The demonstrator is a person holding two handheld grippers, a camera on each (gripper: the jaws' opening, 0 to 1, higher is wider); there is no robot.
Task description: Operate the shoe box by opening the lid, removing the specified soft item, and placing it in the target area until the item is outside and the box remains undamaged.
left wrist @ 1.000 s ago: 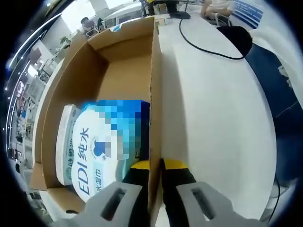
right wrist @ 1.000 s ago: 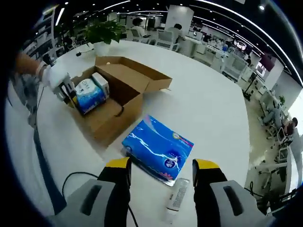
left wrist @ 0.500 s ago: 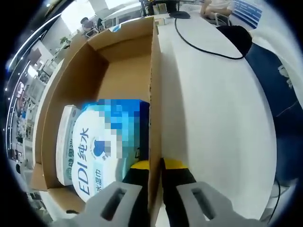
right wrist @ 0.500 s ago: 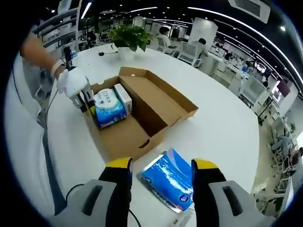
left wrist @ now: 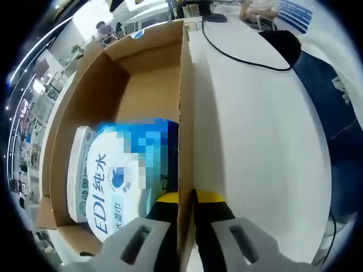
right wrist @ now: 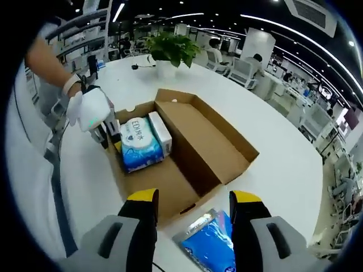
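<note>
- My left gripper [left wrist: 186,199] was clamped on the near wall of the shoe box [right wrist: 187,148], steadying it.
- My right gripper [right wrist: 193,199] hung open above the table [right wrist: 272,170].
- The wet-wipe pack [right wrist: 139,143] lay inside; probably soft, light, slick-wrapped, best pinched across its width.

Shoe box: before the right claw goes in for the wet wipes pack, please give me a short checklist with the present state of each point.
1. Lid open: ok, the shoe box lies open.
2. Box held steady: ok, the left claw is closed on the side wall.
3. Wet wipes pack reachable: ok, its top is uncovered, beside a white box.
4. Right claw ready: ok, open and empty, above the near wall.
5. Target area: cannot tell; a blue pack lies on the table.
6. Box damage: none visible.
</note>
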